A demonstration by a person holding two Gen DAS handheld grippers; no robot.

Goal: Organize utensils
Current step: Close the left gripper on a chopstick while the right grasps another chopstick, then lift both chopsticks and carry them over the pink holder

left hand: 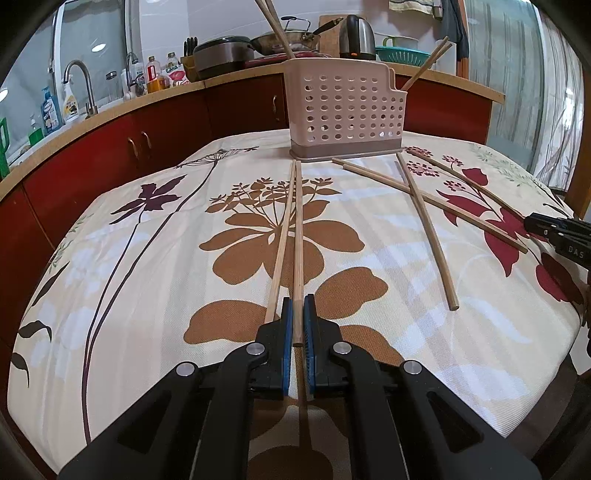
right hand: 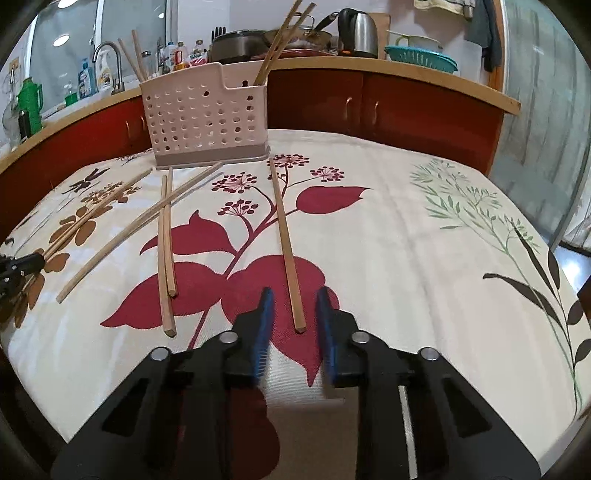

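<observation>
Red kitchen cabinets and a wooden counter crowded with bottles, a wok and a steel kettle (right hand: pixel 359 32) run behind my tabletop (right hand: pixel 424 240), which is covered with a cream cloth printed with brown and red flowers.

At the far edge stands the pale pink perforated plastic utensil holder (left hand: pixel 345 110) on its grey base, with wooden chopsticks leaning upright out of both its ends.

My left gripper (left hand: pixel 298 321) is clamped almost fully shut on the near end of one light wooden chopstick (left hand: pixel 297 251), its blue pads pressing both sides; the stick points straight at the holder. A second chopstick (left hand: pixel 282 240) lies just beside it on the left, passing outside my left finger, and the two almost meet at their far tips.

My right gripper (right hand: pixel 293 314) has its jaws partly open, straddling the near end of a single wooden chopstick (right hand: pixel 284 236) that lies on the red leaf print; the pads stand clear of it on each side.

Between my two grippers lie several more loose chopsticks (right hand: pixel 166 243), some crossing one another, in front of the holder.
</observation>
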